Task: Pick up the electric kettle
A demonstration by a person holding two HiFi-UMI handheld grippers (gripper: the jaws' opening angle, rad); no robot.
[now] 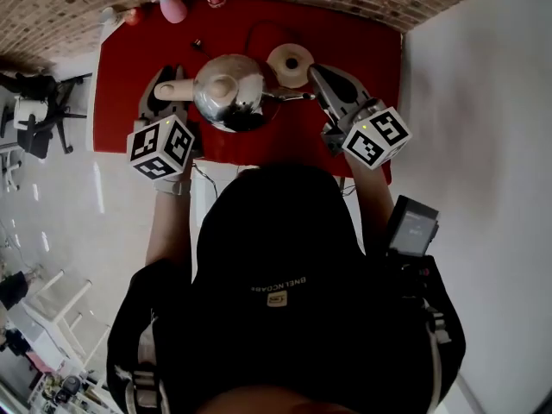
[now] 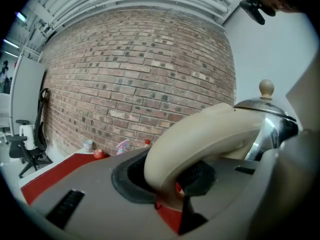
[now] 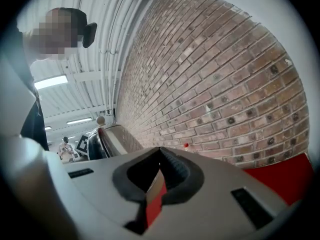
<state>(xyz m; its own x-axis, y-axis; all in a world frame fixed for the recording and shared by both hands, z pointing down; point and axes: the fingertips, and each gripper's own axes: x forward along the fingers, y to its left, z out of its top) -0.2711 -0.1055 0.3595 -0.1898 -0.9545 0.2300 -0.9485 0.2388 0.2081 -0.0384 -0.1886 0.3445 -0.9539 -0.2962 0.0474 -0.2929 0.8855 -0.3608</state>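
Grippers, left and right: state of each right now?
Left gripper: closed on the kettle handle.
Right gripper: closed, nothing between its jaws.

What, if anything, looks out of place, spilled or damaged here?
Nothing stands out. The left gripper holds the electric kettle by its cream handle, beside its round base on the red table; no spill shows.

The electric kettle is over the middle of the tabletop, its handle leftward between the left tongs, the right tongs just right of it, a round base behind them, a spray bottle at the far edge
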